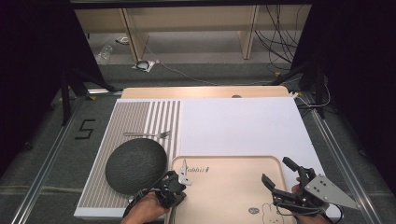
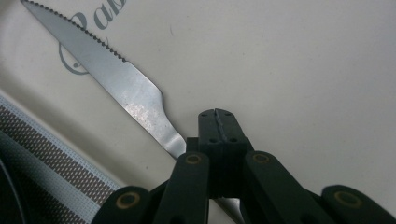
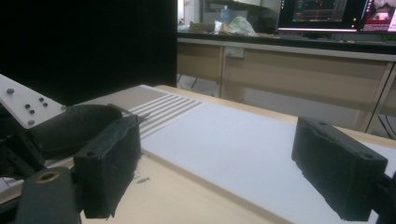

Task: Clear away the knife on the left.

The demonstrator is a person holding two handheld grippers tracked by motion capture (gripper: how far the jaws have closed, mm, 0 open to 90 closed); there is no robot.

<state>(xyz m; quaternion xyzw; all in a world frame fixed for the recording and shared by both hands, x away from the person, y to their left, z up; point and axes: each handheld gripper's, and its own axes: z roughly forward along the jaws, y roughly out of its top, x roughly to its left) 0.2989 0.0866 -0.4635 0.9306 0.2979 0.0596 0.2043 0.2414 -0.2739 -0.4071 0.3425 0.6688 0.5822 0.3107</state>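
Note:
A serrated table knife (image 2: 126,88) lies on the beige tray (image 2: 289,70), its blade (image 1: 183,169) pointing to the far side. My left gripper (image 2: 217,116) is shut, pad against pad, right over the knife's handle end; the handle runs under the jaws, not between the pads. In the high view the left gripper (image 1: 179,181) sits at the tray's (image 1: 224,196) near left corner. My right gripper (image 1: 276,170) stands wide open above the tray's right side, with nothing between its pads (image 3: 109,163).
A dark grey dome-shaped bowl (image 1: 135,164) rests on the striped placemat (image 1: 135,116) left of the tray, with a fork (image 1: 149,134) beyond it. A white board (image 1: 238,126) covers the table behind the tray. Desks and monitors stand far off.

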